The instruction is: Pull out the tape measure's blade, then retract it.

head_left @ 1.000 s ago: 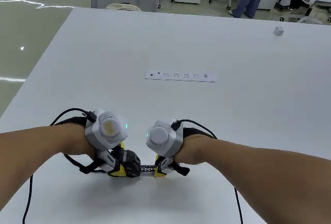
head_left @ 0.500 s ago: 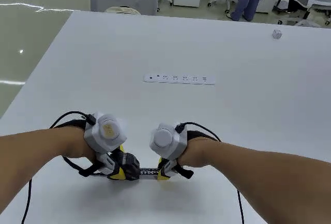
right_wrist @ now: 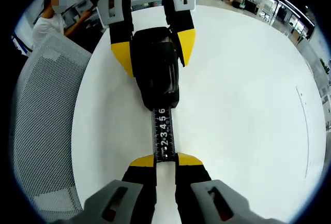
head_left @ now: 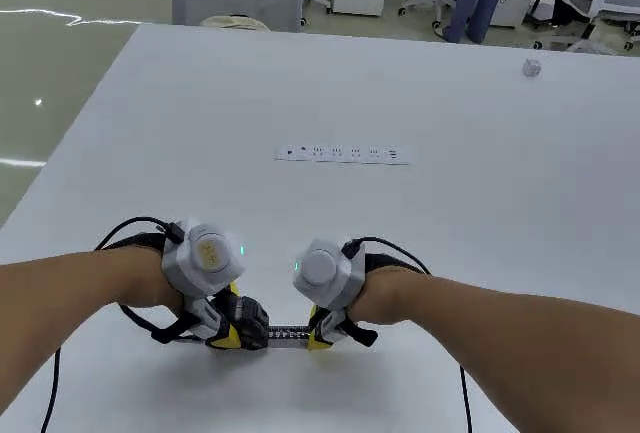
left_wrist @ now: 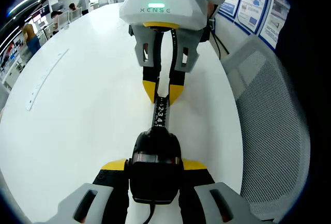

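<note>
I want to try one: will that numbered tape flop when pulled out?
Probably not yet: the short blade spans straight from case to right hand-held gripper, so it looks stiff. Pulled much longer, it may sag. Let go, it likely snaps back.

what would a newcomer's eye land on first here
The two grippers facing each other at the near side of the white table: the left gripper has its jaws shut on the black tape measure case, and the right gripper pinches the tip of the blade, drawn out only a short way between them. Farther off, a white power strip lies near the middle of the table.
</note>
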